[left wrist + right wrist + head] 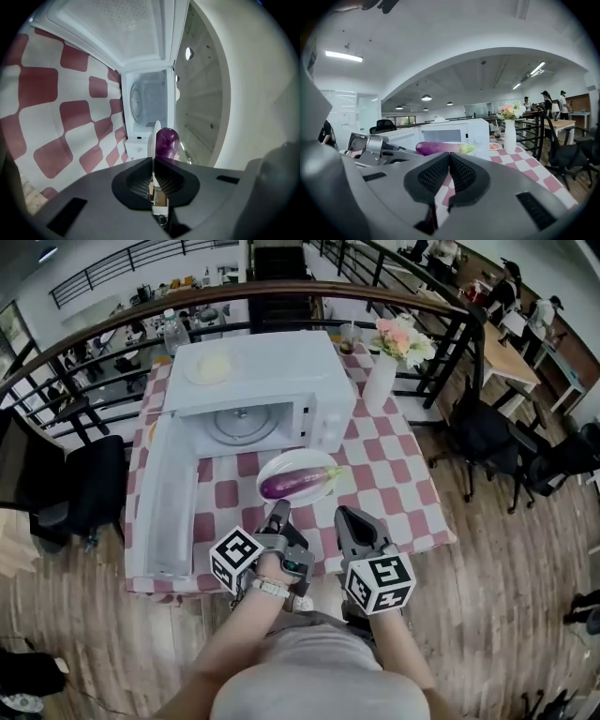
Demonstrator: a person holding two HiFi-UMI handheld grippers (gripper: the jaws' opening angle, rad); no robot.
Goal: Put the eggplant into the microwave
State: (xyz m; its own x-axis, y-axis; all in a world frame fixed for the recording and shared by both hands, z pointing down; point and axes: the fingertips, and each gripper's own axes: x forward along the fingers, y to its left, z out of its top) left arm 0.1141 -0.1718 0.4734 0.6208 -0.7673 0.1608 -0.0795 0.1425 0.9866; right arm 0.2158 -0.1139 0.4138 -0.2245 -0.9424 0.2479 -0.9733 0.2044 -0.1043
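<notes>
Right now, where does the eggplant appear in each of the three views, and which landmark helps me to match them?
Head view: the eggplant lies on a white plate at the center, in front of the open microwave.
Left gripper view: the eggplant shows end-on, slightly right of center.
Right gripper view: the eggplant lies sideways, slightly left of center.
Shared landmark: the microwave, behind the eggplant in every view.

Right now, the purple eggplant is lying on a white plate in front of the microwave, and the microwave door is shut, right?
Not quite. The eggplant does lie on the white plate in front of the microwave, but the door is open, not shut: it is swung wide out to the left. The head view shows it.
</notes>
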